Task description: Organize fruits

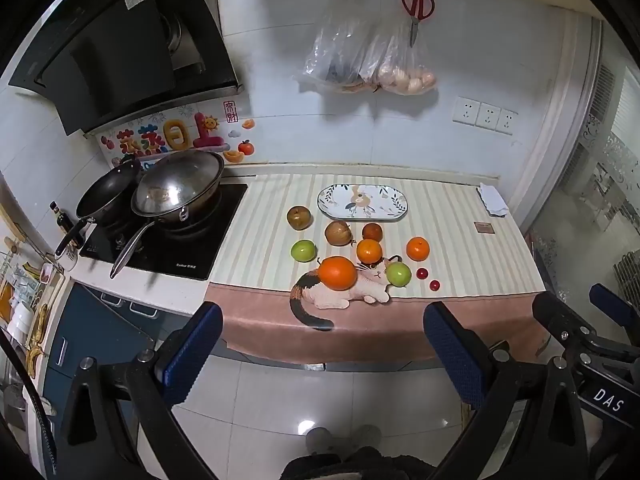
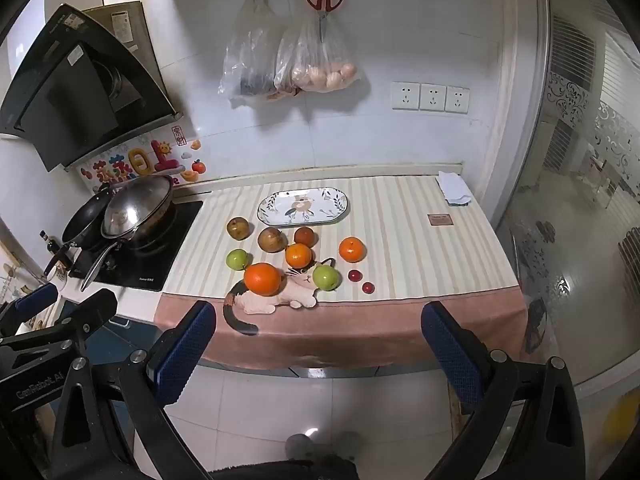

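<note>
left gripper (image 1: 322, 344): jaws spread wide, nothing between the blue pads, held off the counter edge over the floor, tilted down toward the fruit
right gripper (image 2: 320, 340): jaws spread wide too, nothing held, same stand-off at the counter front; its body shows at 4 o'clock in the left wrist view
plate (image 1: 362, 202): oval, patterned, no fruit on it, at the back of the striped cloth (image 1: 448, 236), 12 o'clock from the fruit cluster
big orange (image 1: 338, 273): front of cluster, sitting on the cat print (image 1: 340, 296)
middle orange (image 1: 369, 251): at 1 o'clock from the big orange, just beside it
right orange (image 1: 417, 249): apart, at 3 o'clock from the middle orange
green apple, left (image 1: 303, 250): at 10 o'clock from the big orange
green apple, right (image 1: 398, 274): on the cat's head, at 3 o'clock from the big orange
brown fruit (image 1: 299, 217): rearmost left, at 8 o'clock from the plate
second brown fruit (image 1: 338, 233): just in front of the plate
dark red-brown fruit (image 1: 372, 232): at 3 o'clock from the second brown fruit, near it
two small red fruits (image 1: 422, 273): at 3 to 4 o'clock from the right green apple, near each other, not touching
wok with lid (image 1: 178, 188): on the black hob (image 1: 168, 256), 9 o'clock of the cloth
frying pan (image 1: 106, 196): at 9 o'clock of the wok, touching it
wall: red scissors (image 1: 417, 8) and plastic bags (image 1: 368, 60) hanging at 12 o'clock
</note>
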The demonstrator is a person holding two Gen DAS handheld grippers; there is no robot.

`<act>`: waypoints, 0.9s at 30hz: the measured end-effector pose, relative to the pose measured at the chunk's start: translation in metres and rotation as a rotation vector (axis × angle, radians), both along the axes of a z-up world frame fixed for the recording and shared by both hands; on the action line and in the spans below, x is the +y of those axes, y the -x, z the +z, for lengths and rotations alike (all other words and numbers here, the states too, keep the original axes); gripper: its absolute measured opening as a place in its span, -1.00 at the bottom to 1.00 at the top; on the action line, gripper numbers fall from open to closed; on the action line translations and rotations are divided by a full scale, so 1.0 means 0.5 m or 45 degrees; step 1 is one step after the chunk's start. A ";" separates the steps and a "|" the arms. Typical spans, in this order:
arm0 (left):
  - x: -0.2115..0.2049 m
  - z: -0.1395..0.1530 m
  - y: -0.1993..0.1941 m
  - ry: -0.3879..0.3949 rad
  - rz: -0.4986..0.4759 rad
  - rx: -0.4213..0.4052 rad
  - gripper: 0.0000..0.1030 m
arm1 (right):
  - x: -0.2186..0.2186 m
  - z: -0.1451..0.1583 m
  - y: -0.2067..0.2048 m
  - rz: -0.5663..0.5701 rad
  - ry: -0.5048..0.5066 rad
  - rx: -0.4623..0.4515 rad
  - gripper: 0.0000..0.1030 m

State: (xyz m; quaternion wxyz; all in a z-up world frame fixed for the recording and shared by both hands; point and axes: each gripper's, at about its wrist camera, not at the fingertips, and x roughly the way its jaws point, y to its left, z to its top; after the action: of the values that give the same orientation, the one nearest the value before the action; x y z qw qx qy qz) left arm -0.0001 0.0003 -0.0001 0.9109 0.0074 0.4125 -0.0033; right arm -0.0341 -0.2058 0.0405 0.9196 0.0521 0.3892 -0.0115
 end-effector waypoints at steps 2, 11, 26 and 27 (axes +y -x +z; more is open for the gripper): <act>-0.002 0.000 -0.001 -0.018 -0.002 0.009 1.00 | 0.000 0.000 0.000 -0.003 0.005 0.005 1.00; -0.001 0.000 -0.001 -0.004 0.000 0.004 1.00 | 0.002 0.001 0.000 -0.003 0.021 0.009 1.00; -0.002 0.001 -0.001 -0.001 0.002 0.006 1.00 | 0.014 0.003 -0.012 0.009 0.018 0.008 1.00; 0.014 -0.005 0.002 -0.002 0.002 0.005 1.00 | 0.013 0.004 -0.014 0.008 0.018 0.008 1.00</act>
State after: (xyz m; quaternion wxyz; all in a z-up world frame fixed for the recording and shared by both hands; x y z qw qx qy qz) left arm -0.0010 0.0075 -0.0024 0.9101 0.0076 0.4144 -0.0022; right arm -0.0270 -0.1992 0.0423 0.9188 0.0442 0.3921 -0.0118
